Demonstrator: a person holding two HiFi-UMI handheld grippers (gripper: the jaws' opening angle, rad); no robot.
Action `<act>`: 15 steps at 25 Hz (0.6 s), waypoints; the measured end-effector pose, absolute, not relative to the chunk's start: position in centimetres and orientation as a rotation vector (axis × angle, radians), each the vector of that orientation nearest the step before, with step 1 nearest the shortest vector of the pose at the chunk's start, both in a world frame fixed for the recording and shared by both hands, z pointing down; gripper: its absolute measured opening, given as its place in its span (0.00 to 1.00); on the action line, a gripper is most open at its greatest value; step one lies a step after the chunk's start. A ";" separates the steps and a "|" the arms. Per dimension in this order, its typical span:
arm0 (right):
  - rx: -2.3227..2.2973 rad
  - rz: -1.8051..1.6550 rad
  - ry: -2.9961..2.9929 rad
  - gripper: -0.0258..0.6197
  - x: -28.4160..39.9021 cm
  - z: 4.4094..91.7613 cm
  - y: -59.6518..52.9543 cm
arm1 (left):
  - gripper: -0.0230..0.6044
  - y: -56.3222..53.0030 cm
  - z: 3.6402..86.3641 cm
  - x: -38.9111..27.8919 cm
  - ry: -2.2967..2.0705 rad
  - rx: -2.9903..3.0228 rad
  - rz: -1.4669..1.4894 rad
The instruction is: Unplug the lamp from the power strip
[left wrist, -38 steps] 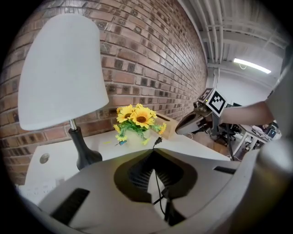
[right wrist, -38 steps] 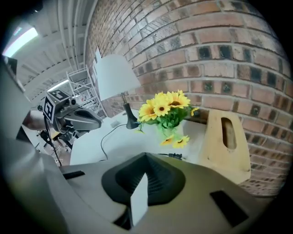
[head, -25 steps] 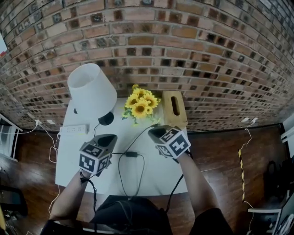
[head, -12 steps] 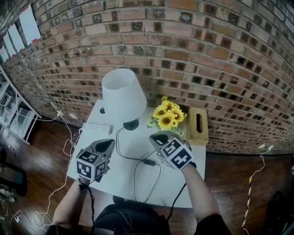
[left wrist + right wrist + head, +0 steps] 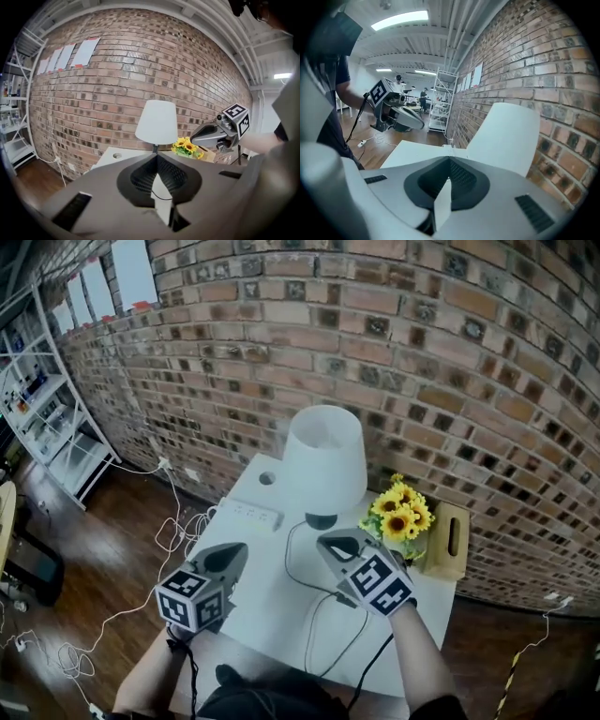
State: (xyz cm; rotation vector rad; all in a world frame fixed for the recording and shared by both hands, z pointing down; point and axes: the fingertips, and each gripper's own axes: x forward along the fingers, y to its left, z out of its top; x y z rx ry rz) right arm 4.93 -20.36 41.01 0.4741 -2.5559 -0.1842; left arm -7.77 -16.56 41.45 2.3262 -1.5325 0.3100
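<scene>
A lamp with a white shade stands at the back of the white table. Its black cord loops over the tabletop. The white power strip lies left of the lamp's base; I cannot tell whether a plug sits in it. My left gripper hovers shut and empty in front of the strip. My right gripper hangs shut and empty just in front of the lamp's base. The lamp shows beyond the left gripper, and the shade beside the right gripper.
Sunflowers and a wooden tissue box sit right of the lamp, against the brick wall. White cables trail over the wooden floor left of the table. A white shelf rack stands at far left.
The head view has swung left, so lamp and table sit further right and the shelf rack shows. Both grippers have risen and rolled, staying shut and empty.
</scene>
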 end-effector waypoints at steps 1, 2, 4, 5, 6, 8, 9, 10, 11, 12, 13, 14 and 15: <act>0.466 -0.186 -2.553 0.02 4.0 41.0 -20.2 | 0.06 -16.2 41.5 -8.7 -1.544 2.319 0.305; 0.460 -0.188 -2.549 0.02 3.2 41.1 -20.1 | 0.06 -15.9 41.6 -9.8 -1.553 2.310 0.299; 0.458 -0.191 -2.534 0.02 1.6 41.4 -20.0 | 0.06 -15.3 41.8 -11.7 -1.561 2.297 0.287; 0.461 -0.194 -2.522 0.02 1.0 41.5 -20.2 | 0.06 -15.0 41.7 -12.4 -1.561 2.298 0.281; 0.467 -0.197 -2.507 0.02 0.6 41.6 -20.3 | 0.06 -14.9 41.7 -13.0 -1.560 2.305 0.277; 0.487 -0.197 -2.474 0.02 0.0 41.9 -20.6 | 0.06 -14.5 41.4 -13.8 -1.553 2.335 0.282; 0.500 -0.192 -2.461 0.02 -0.2 42.1 -20.5 | 0.06 -14.4 41.2 -14.1 -1.543 2.352 0.291; 0.513 -0.185 -2.448 0.02 -0.2 42.2 -20.4 | 0.06 -14.2 41.2 -14.3 -1.528 2.366 0.300; 0.526 -0.178 -2.435 0.02 -0.2 42.4 -20.1 | 0.06 -14.1 41.2 -14.5 -1.513 2.376 0.305; 0.536 -0.170 -2.422 0.02 -0.2 42.5 -19.9 | 0.06 -14.0 41.3 -14.7 -1.500 2.381 0.305; 0.545 -0.164 -2.411 0.02 -0.2 42.6 -19.6 | 0.06 -14.0 41.4 -14.9 -1.491 2.385 0.303; 0.554 -0.158 -2.403 0.02 -0.2 42.5 -19.4 | 0.06 -14.1 41.4 -15.1 -1.484 2.391 0.302; 0.562 -0.153 -2.398 0.02 -0.3 42.4 -19.2 | 0.06 -14.1 41.4 -15.2 -1.476 2.400 0.302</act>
